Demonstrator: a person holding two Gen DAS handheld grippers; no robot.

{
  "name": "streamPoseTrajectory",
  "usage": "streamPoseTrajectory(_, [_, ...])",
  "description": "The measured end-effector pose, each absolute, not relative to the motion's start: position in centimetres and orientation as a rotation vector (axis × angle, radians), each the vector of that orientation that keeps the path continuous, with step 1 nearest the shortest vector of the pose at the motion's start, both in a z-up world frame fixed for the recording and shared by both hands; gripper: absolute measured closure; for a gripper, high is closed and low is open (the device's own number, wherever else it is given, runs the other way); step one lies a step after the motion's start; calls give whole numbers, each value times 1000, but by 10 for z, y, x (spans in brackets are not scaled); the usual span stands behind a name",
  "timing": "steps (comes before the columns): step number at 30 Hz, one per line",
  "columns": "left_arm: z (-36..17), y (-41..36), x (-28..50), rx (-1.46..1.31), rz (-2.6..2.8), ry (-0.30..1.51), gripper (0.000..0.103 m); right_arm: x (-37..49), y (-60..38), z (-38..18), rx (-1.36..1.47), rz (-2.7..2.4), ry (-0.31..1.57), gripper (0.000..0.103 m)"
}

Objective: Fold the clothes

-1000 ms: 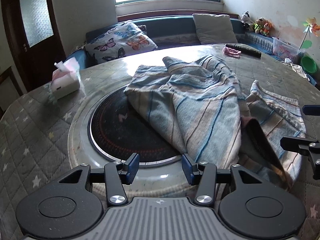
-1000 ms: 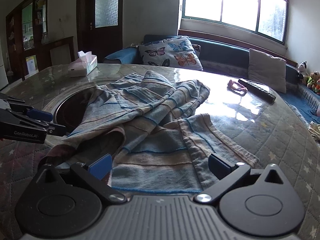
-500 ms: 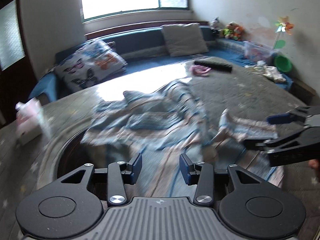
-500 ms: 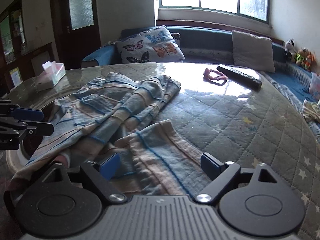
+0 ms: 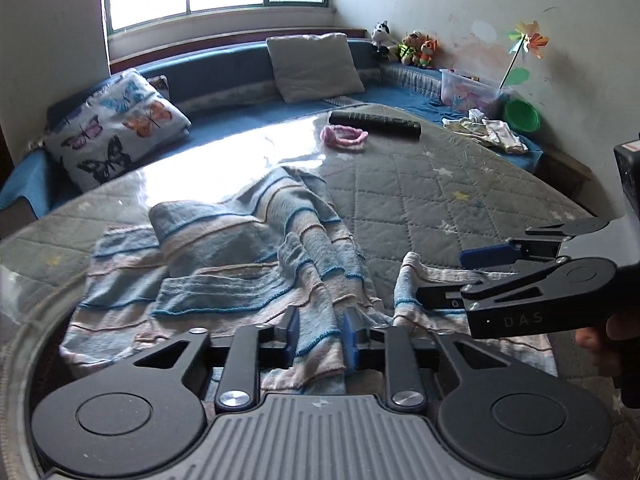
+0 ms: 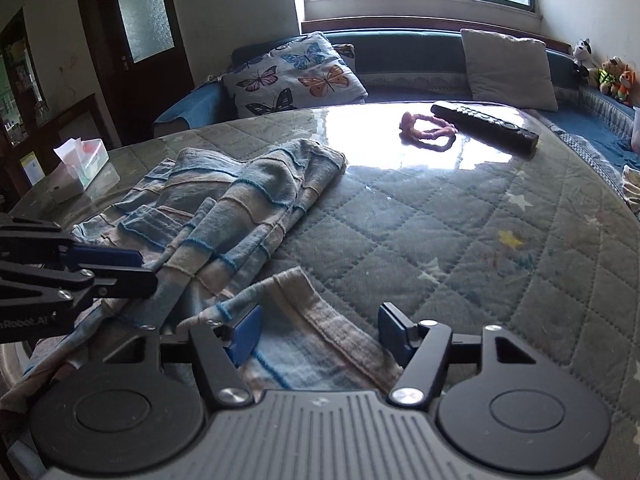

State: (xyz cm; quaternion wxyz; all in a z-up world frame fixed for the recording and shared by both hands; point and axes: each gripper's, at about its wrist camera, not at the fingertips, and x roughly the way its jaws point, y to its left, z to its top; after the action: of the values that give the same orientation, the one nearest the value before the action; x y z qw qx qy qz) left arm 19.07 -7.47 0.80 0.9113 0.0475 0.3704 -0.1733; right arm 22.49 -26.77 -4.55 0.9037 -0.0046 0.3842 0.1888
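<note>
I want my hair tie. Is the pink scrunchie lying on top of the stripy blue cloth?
No, the pink scrunchie lies on bare table beside the black remote, apart from the stripy blue cloth.

counted on table point(image 6: 460, 220): one striped garment point(image 6: 256, 196), crumpled; one pink hair tie point(image 6: 426, 130); one black remote point(image 6: 484, 128); one tissue box point(image 6: 82, 164).

counted on bench: two cushions, one butterfly-print point(image 6: 296, 76), one plain grey point(image 6: 508, 68); three plush toys point(image 5: 404, 48) in corner; one clear plastic bin point(image 5: 468, 90); one green bowl point(image 5: 522, 115); one paper pinwheel point(image 5: 528, 40); one small pile of pale cloth point(image 5: 486, 132), item count in it not resolvable.

grippers in view: two, left gripper point(image 5: 319, 332) and right gripper point(image 6: 318, 330).
</note>
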Motion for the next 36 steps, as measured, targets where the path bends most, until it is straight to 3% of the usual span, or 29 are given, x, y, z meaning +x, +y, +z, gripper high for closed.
streamPoseTrajectory(4, [7,-68,191,73,-384,758,99,232,-263,-45,-12,420,790,42])
streamPoseTrajectory(9, [10,-63,189,63,-387,741,100,234,-250,-47,-39,452,788,61])
streamPoseTrajectory(13, [13,-67,188,66,-387,746,97,229,-245,-45,-50,471,787,72])
streamPoseTrajectory(17, [13,-71,192,59,-373,762,84,226,-245,-45,-65,467,788,87])
streamPoseTrajectory(20, [7,-70,197,55,-364,779,85,223,-247,-44,-65,468,788,91])
streamPoseTrajectory(22, [5,-67,196,46,-369,782,96,221,-248,-44,-77,464,783,91])
streamPoseTrajectory(24, [6,-61,194,39,-364,771,100,219,-248,-44,-88,460,779,92])
streamPoseTrajectory(29, [24,-31,175,3,-286,705,101,216,-249,-45,-90,453,778,86])
streamPoseTrajectory(36, [47,36,134,-56,-70,628,101,201,-256,-38,-86,425,766,97])
